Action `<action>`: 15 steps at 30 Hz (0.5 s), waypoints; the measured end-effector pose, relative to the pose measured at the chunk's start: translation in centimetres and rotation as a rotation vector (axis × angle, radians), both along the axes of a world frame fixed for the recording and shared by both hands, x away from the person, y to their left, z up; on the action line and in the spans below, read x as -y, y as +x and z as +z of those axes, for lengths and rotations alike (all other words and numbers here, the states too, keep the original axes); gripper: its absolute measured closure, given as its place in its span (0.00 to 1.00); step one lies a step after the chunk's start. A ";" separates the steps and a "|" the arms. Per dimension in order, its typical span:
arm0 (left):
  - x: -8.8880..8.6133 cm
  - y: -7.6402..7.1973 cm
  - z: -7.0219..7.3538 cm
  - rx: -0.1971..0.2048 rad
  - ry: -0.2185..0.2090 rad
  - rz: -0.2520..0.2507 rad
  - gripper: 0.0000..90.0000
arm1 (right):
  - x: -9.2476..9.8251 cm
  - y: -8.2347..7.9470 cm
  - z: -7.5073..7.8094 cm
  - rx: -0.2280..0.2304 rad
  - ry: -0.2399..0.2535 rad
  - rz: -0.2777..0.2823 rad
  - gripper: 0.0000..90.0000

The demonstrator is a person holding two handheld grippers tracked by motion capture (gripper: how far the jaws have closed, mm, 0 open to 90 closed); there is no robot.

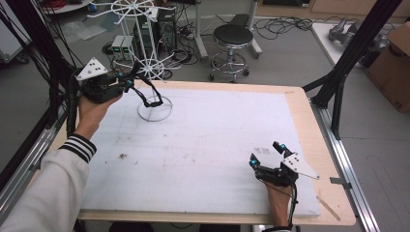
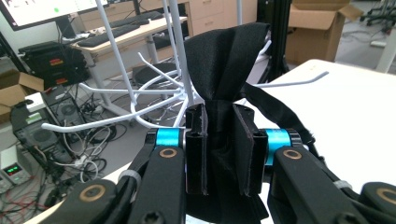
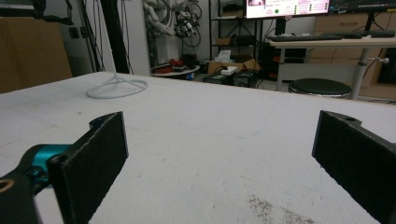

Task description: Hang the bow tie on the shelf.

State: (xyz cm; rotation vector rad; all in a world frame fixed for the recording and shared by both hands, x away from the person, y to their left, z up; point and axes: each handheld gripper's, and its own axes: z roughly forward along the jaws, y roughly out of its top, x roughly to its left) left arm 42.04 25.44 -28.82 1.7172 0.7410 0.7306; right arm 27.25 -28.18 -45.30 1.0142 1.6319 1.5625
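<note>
Wooden table [image 1: 323, 145] with light edges, topped by a white mat [image 1: 203, 145] covering nearly all of it. White wire rack [image 1: 145, 29] stands by its ring base [image 1: 154, 110] on the mat's far left part. Small dark crumb specks [image 1: 123, 156] on the mat's near left; thin wooden stick [image 1: 329, 208] on the bare wood at the near right corner.

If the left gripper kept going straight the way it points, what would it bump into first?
Probably the white rack. The left gripper, its fingers shut on a black cloth, points at the rack's pole and arms just beyond the cloth. How near they are is hard to judge.
</note>
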 end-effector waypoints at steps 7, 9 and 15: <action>0.0 0.0 0.0 0.000 0.005 0.016 0.79 | 0.0 0.0 0.0 0.000 -0.003 0.001 0.03; 0.0 -0.1 0.1 0.003 -0.012 0.006 0.78 | 0.0 -0.1 0.0 -0.006 0.000 0.001 0.03; 0.1 -0.3 0.3 0.015 -0.029 0.006 0.74 | 0.0 0.0 0.0 -0.003 0.002 -0.001 0.03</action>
